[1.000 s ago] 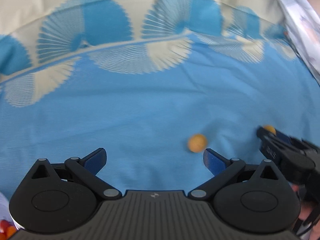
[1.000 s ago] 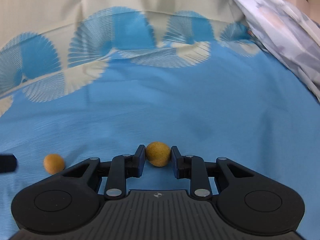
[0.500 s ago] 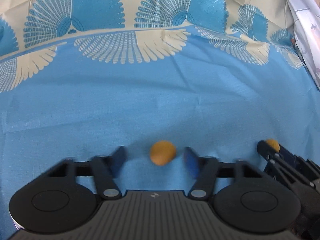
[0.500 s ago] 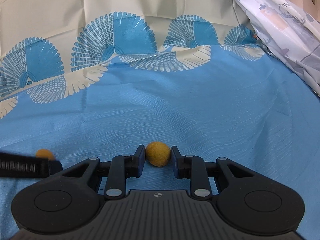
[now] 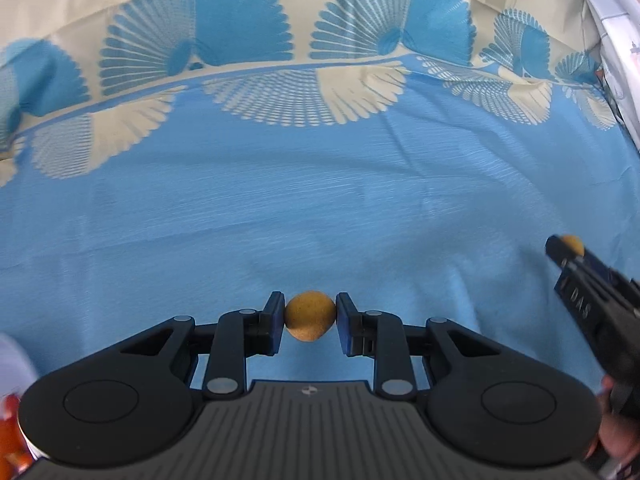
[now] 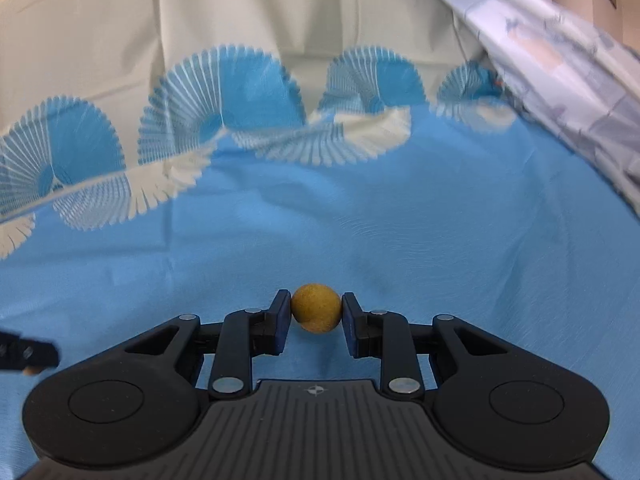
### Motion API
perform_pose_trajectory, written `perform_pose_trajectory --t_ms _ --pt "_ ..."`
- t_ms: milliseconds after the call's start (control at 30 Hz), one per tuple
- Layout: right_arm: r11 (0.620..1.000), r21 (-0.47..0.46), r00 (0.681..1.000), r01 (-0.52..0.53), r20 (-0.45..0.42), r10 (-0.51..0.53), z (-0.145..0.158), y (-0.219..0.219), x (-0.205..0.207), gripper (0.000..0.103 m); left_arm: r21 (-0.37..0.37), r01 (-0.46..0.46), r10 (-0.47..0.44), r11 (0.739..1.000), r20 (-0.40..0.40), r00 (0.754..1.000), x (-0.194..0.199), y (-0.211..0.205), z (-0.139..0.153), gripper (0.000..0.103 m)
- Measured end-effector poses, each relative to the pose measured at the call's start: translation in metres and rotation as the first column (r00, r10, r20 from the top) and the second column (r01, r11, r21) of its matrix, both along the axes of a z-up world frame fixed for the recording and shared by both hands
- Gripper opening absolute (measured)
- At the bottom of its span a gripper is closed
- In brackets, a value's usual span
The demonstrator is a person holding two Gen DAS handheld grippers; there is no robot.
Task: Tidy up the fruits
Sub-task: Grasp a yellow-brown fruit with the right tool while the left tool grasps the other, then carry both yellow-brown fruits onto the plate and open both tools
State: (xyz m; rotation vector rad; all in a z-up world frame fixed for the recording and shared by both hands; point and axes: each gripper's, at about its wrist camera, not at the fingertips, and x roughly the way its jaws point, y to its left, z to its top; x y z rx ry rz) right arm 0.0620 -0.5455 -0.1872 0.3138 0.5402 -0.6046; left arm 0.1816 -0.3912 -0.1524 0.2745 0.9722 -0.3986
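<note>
We see our left claw (image 5: 310,317) squeezing a little orange fruit (image 5: 310,316) over the blue cloth (image 5: 320,208). Our right claw (image 6: 316,314) squeezes a yellow fruit (image 6: 316,313) the same way, near the left one.

matt woven cloth (image 5: 320,208), rough-skinned fruit (image 5: 310,317), matt black plastic gripper (image 5: 310,318)
</note>
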Motion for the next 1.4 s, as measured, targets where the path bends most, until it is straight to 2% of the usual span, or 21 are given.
perform_pose_trajectory --t_ms 133,233,333,533,767,900,1100,1267,1400 --pt "1.000 -0.006 1.000 0.005 0.000 -0.005 0.025 0.019 -0.008 0.028 0.000 -0.013 0.013 1.000 0.024 1.000 -0.019 0.041 0.037 0.030" --pt "0.998 -0.027 0.998 -0.051 0.028 0.052 0.054 0.051 -0.027 0.028 -0.012 -0.022 0.023 1.000 0.061 0.998 -0.036 0.079 0.067 0.030" --pt "0.990 -0.023 0.989 -0.141 0.035 0.141 0.080 0.095 -0.061 0.028 -0.024 -0.055 0.057 0.998 0.065 0.996 -0.054 0.119 0.092 0.030" --pt "0.944 0.001 0.944 -0.330 0.032 0.330 0.132 0.191 -0.116 0.028 -0.057 -0.117 0.122 0.991 0.086 0.989 -0.099 0.207 0.138 0.030" --pt "0.875 -0.003 0.874 -0.484 0.050 0.483 0.184 0.285 -0.160 0.029 -0.099 -0.183 0.194 0.978 0.118 0.974 -0.160 0.307 0.181 0.030" --pt "0.828 -0.045 0.827 -0.558 0.053 0.560 0.205 0.331 -0.181 0.029 -0.111 -0.224 0.237 0.968 0.132 0.962 -0.192 0.352 0.193 0.030" --pt "0.751 -0.046 0.749 -0.659 0.049 0.660 0.220 0.385 -0.202 0.029 -0.139 -0.273 0.291 0.952 0.134 0.947 -0.232 0.404 0.200 0.030" --pt "0.683 -0.051 0.683 -0.729 0.025 0.730 0.222 0.418 -0.215 0.029 -0.144 -0.305 0.322 0.941 0.119 0.939 -0.253 0.430 0.196 0.030" --pt "0.646 -0.084 0.649 -0.758 -0.005 0.761 0.223 0.434 -0.222 0.029 -0.147 -0.327 0.342 0.934 0.096 0.935 -0.259 0.442 0.187 0.030"
